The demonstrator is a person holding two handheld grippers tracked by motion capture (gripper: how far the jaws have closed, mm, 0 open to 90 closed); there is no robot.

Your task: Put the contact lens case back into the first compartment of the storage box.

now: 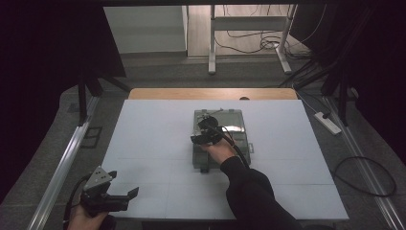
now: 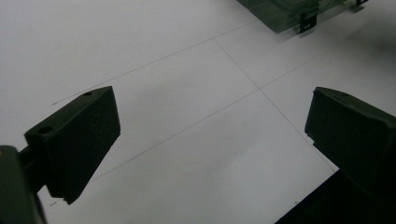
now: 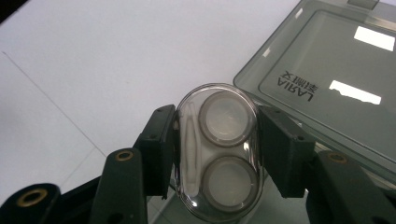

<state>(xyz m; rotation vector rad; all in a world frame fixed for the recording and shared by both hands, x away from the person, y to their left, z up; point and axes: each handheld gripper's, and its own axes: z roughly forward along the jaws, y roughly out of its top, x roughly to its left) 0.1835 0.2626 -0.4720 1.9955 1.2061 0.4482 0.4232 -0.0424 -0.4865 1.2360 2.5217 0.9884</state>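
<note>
A clear oval contact lens case (image 3: 219,154), with two round wells and a white stick beside them, sits between the pads of my right gripper (image 3: 217,126), which is shut on it. In the high view the right gripper (image 1: 205,130) hovers over the left part of a smoky grey translucent box (image 1: 235,120) in the middle of the white mat. The box lid (image 3: 336,88) carries mirrored lettering and lies to the right of the case. My left gripper (image 1: 125,195) rests at the near left corner, open, with bare mat between its fingers (image 2: 84,135).
The white mat (image 1: 153,134) covers a wooden table whose far edge (image 1: 210,93) shows. A metal rail (image 1: 62,163) runs along the left side. A power strip (image 1: 328,122) and cables lie on the floor at the right.
</note>
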